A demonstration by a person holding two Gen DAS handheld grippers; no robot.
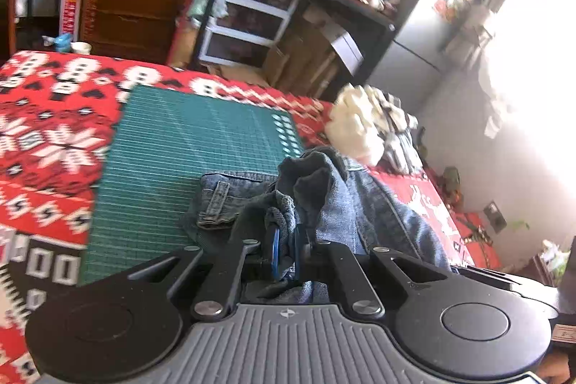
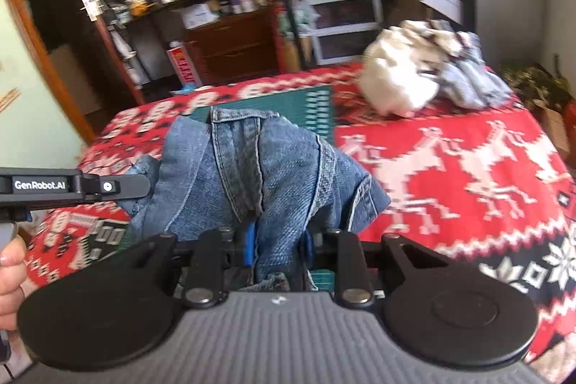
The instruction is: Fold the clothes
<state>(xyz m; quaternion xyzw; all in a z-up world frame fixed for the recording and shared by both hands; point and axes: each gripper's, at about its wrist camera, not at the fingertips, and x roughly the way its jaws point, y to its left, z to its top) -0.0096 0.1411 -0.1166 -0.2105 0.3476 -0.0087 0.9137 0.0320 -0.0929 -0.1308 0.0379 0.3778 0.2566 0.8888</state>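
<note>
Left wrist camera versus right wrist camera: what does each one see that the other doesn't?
Only the left view shows the left gripper up close, clamped on dark fabric bunched with the jeans, and a wide stretch of the green mat. Only the right view shows the right gripper clamped on the jeans, the other gripper's side at the left edge, a hand, and the reindeer pattern on the blanket. Both show the jeans, mat, red blanket, white garment and cluttered shelves.

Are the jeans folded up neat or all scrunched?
Scrunched. The jeans hang bunched between the left gripper and right gripper, not flat.
</note>
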